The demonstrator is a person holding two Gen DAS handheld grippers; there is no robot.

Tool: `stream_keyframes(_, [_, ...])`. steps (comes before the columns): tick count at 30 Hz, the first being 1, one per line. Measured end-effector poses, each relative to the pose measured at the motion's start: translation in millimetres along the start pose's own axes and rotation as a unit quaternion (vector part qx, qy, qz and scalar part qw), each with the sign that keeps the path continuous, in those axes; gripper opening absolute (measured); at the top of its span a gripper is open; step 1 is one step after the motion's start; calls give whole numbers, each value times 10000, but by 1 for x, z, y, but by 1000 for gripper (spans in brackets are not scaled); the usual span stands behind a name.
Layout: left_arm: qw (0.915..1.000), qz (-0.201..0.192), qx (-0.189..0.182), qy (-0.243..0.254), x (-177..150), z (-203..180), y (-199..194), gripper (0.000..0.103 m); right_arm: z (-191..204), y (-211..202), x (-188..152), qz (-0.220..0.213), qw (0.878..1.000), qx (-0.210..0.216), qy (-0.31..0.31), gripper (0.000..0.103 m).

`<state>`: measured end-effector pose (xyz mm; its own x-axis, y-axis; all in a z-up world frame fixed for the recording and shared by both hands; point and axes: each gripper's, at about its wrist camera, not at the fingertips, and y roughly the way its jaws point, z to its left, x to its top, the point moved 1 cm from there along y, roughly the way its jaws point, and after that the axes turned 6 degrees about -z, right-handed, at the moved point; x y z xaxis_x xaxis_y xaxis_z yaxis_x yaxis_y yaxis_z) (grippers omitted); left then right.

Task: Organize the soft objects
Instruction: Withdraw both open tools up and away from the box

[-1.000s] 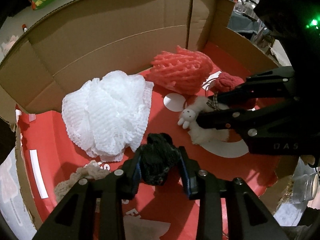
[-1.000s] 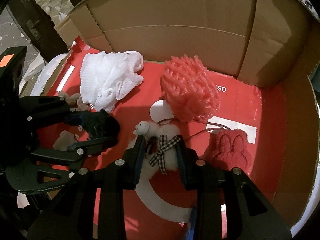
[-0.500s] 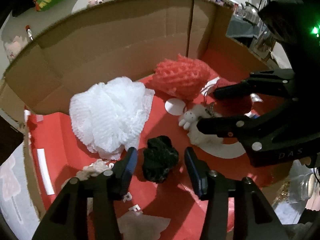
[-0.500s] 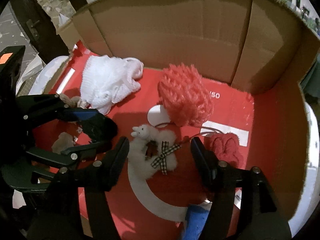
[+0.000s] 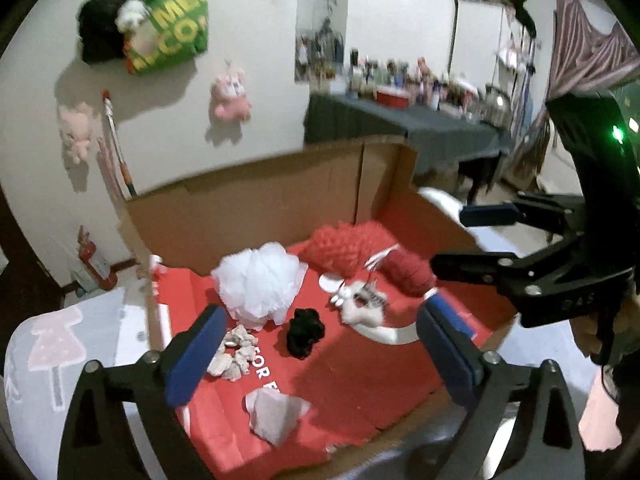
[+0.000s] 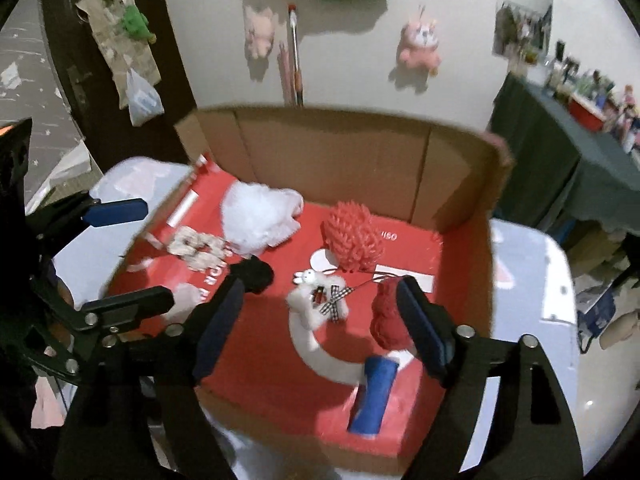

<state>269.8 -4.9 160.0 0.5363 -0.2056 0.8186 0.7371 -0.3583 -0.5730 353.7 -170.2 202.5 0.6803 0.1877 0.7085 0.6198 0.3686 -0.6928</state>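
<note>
Where cardboard box (image 6: 460, 176) stands, white plush (image 6: 320, 304), black scrunchie (image 5: 305, 330) inside

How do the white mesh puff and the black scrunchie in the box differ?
The white mesh puff is much larger and fluffy; the black scrunchie is small and crumpled. The puff lies close to the back cardboard wall, the scrunchie nearer the box's open front. Both rest loose on the red floor, with neither tool touching them.
</note>
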Motion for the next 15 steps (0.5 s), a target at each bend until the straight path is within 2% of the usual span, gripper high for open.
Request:
stream_keyframes(3, [9995, -319, 55, -50, 1, -8, -30, 101, 11, -35, -4, -317, 9995, -62, -20, 84])
stream_keyframes(5, [9983, -560, 132, -82, -3, -15, -53, 103, 20, -61, -10, -564, 9983, -126, -94, 90])
stream_keyframes(12, [9929, -1164, 223, -122, -33, -38, -122, 103, 53, -132, -48, -1217, 9908, -521, -291, 90])
stream_keyframes(15, [9890, -1406, 461, -53, -49, -51, -145, 103, 65, -156, -71, -1447, 9870, -658, -250, 91])
